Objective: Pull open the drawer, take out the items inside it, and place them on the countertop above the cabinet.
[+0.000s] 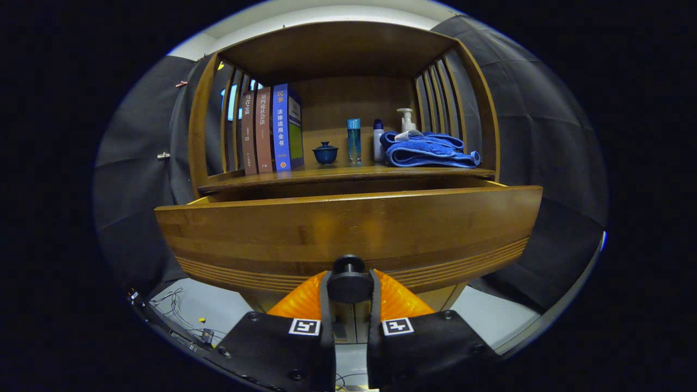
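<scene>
While clamped on the knob [349, 283], gripper [349, 305] before part-open drawer [348, 228]; contents hidden; towel [427, 149] on countertop [337, 175].

- The gripper [349, 305] had two blocky matte housings studded with round screws.
- Each housing carried a square black-and-white marker [304, 326] just behind its fingers [325, 305].
</scene>
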`<action>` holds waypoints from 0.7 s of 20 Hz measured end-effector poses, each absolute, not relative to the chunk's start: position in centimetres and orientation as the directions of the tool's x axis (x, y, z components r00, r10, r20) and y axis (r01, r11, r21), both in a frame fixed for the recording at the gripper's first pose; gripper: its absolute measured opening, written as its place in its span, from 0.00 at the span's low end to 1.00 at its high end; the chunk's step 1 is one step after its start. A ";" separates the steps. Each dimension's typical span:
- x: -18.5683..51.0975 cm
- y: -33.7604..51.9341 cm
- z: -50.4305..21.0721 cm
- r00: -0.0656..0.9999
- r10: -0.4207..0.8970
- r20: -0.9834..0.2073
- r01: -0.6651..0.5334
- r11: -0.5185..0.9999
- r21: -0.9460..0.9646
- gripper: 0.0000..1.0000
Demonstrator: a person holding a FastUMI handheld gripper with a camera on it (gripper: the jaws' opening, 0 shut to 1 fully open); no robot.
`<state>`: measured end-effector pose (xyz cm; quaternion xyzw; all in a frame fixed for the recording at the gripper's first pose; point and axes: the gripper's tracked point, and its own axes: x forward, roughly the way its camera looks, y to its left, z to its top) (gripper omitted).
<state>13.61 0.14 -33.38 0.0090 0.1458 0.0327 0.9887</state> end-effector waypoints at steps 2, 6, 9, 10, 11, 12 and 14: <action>11.9 -0.2 -33.3 0.956 0.068 -0.287 -0.062 0.998 0.028 0.27; 9.0 -0.7 -33.6 0.952 0.066 -0.299 -0.060 0.998 0.028 0.27; 7.7 -0.5 -33.9 0.950 0.067 -0.305 -0.070 0.998 0.000 0.27; 7.4 -0.4 -34.0 0.949 0.066 -0.310 -0.069 0.998 0.004 0.27; 7.3 -0.4 -33.9 0.948 0.065 -0.313 -0.066 0.998 0.008 0.27; 7.3 -0.4 -34.2 0.944 0.063 -0.323 -0.063 0.998 0.010 0.27; 7.2 -0.3 -34.1 0.935 0.065 -0.350 -0.067 0.998 0.007 0.36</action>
